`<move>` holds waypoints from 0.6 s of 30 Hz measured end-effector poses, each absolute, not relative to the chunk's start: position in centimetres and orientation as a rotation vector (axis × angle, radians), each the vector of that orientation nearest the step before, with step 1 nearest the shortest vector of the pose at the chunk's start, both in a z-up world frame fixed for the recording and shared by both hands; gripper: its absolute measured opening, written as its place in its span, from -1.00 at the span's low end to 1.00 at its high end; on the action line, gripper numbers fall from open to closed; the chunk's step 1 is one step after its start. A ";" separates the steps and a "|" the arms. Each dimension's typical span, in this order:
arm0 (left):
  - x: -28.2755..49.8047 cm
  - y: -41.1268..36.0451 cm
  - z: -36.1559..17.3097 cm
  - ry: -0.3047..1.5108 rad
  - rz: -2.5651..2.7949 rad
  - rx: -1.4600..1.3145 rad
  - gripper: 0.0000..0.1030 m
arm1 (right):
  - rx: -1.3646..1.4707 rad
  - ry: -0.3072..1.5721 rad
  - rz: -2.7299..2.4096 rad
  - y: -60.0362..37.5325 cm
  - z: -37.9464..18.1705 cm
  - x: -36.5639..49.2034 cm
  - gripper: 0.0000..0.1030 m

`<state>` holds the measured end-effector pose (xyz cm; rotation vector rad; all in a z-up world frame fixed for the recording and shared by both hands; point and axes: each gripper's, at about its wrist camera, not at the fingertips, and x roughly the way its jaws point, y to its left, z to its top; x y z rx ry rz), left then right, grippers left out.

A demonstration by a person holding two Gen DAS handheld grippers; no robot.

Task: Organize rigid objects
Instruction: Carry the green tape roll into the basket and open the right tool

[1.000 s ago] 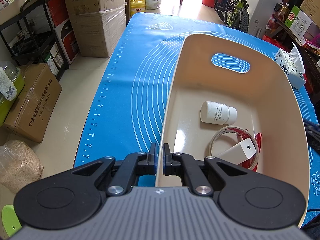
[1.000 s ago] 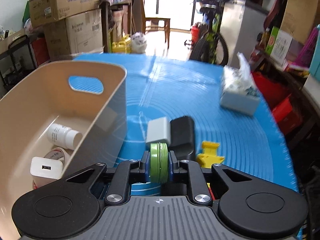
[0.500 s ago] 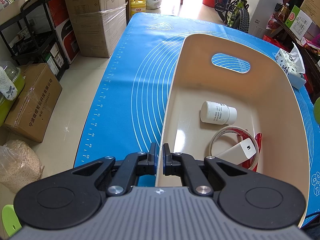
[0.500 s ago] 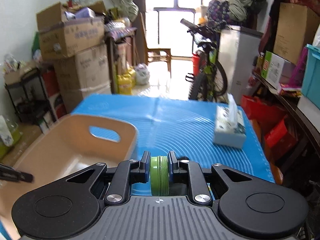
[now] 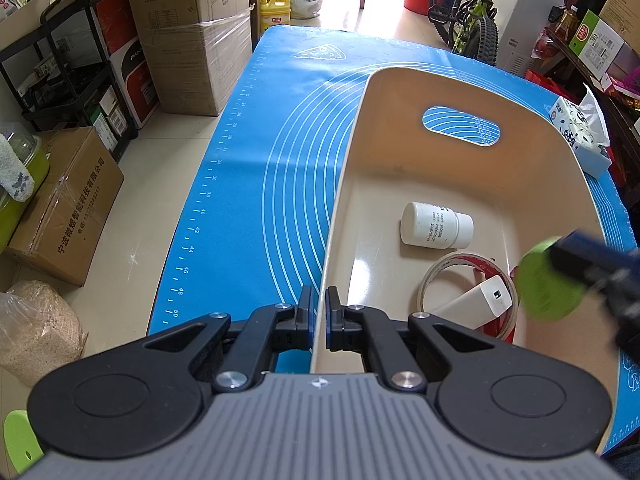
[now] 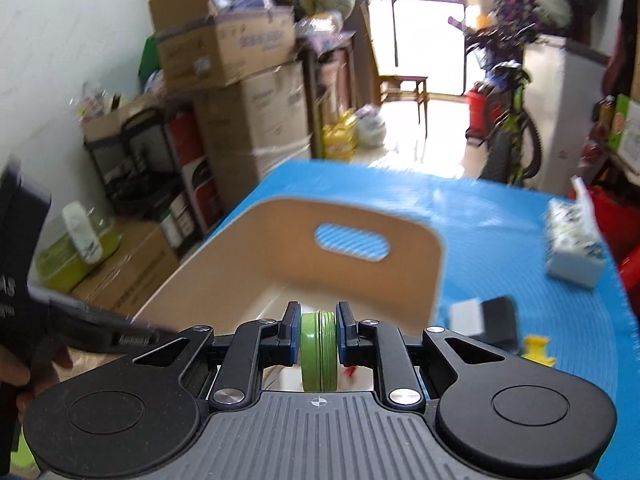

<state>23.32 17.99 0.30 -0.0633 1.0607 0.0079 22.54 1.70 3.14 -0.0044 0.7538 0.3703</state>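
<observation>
A beige bin with a handle slot stands on the blue mat. My left gripper is shut on the bin's near left rim. Inside lie a white bottle, a tape roll and a white charger. My right gripper is shut on a round green tin and holds it above the bin. In the left wrist view the green tin hangs over the bin's right side.
A tissue box sits at the mat's right edge. A grey box, a black case and a yellow piece lie on the mat right of the bin. Cardboard boxes and a bicycle stand around the table.
My right gripper has lifted the green tin off the mat and swung left over the bin; it now shows in the left wrist view. The left gripper has not moved.
</observation>
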 end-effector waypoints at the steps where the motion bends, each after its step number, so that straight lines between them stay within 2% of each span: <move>1: 23.3 18.0 0.3 1.061 0.008 -0.063 -0.87 | -0.009 0.774 0.376 2.2 2.6 22.6 -0.46; 15: 23.4 17.9 0.3 1.060 0.010 -0.061 -0.87 | -0.058 0.863 0.332 2.1 0.2 23.4 -0.47; 16: 23.4 17.9 0.3 1.061 0.010 -0.060 -0.87 | -0.068 0.858 0.339 2.2 0.1 23.3 -0.44; 18: 23.4 17.9 0.3 1.061 0.010 -0.060 -0.87 | -0.080 0.854 0.347 2.4 0.2 23.2 -0.22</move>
